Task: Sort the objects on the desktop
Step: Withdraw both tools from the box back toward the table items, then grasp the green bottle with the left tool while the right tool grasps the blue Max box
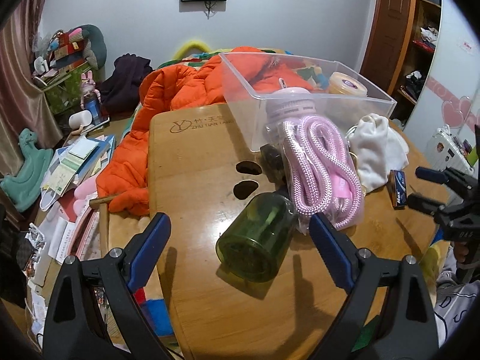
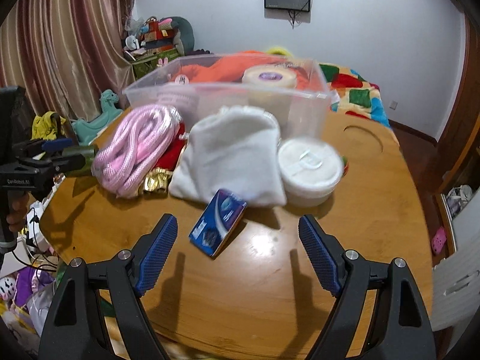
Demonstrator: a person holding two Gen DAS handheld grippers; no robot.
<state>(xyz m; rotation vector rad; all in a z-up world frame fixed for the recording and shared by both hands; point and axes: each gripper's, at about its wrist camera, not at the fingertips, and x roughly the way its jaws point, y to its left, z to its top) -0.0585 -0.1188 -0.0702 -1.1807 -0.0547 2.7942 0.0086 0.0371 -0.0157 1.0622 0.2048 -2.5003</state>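
Both sets of jaws stand wide and empty: the left gripper (image 1: 240,237) frames the green jar (image 1: 258,240) lying on its side in front of the clear bin (image 1: 315,102), the right gripper (image 2: 237,240) the small blue box (image 2: 218,222), also in front of the bin. The jar looks smooth, rigid and apt to roll, so across its round body seems best; the box looks light and stiff, easiest by its long flat sides. The pink rope bundle (image 1: 321,165) touches the jar on its bin side, and the soft white pouch (image 2: 231,162) lies just behind the box, crowding both approaches.

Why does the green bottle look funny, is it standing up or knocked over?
Knocked over. The green bottle lies on its side on the wooden table, round bottom facing the left tool's camera, its top end toward the pink rope.
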